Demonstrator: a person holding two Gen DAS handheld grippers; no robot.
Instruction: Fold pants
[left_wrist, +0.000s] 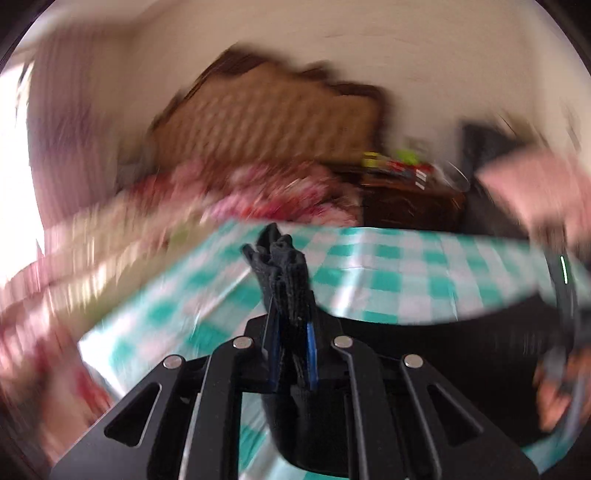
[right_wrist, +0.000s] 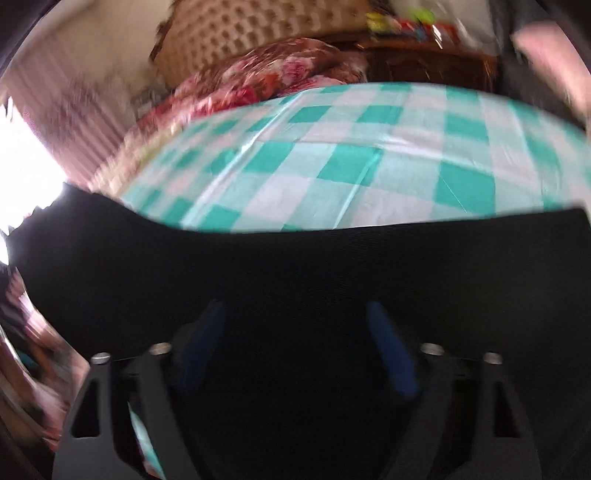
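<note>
Checked green-and-white cloth (right_wrist: 332, 155) covers the work surface in both wrist views, and both pictures are smeared by motion blur.

Left wrist view, nearest: the left gripper (left_wrist: 290, 332) has its blue-lined jaws pressed together on a bunched fold of the black pants (left_wrist: 284, 273), which stands up between them in a crumpled ridge. More of the black fabric runs away to the right across the cloth. At the right edge a hand (left_wrist: 557, 402) grasps a dark handle, too blurred to read further.

Right wrist view, nearest: the right gripper (right_wrist: 295, 343) shows its two blue pads (right_wrist: 388, 350) spread wide apart, with nothing pinched between them. Black pants fabric fills the lower half of this view, lying below and beyond the open jaws; whether the pads touch it cannot be told. Its far edge runs as a wavy line across the checked cloth.

Farther back: a red and pink floral blanket (right_wrist: 266, 74) lies heaped beyond the cloth. Behind it stands a tan quilted headboard (left_wrist: 266, 118), and beside that a dark wooden cabinet (left_wrist: 410, 203) carries small colourful items. A pale wall (left_wrist: 406, 48) closes the background.
</note>
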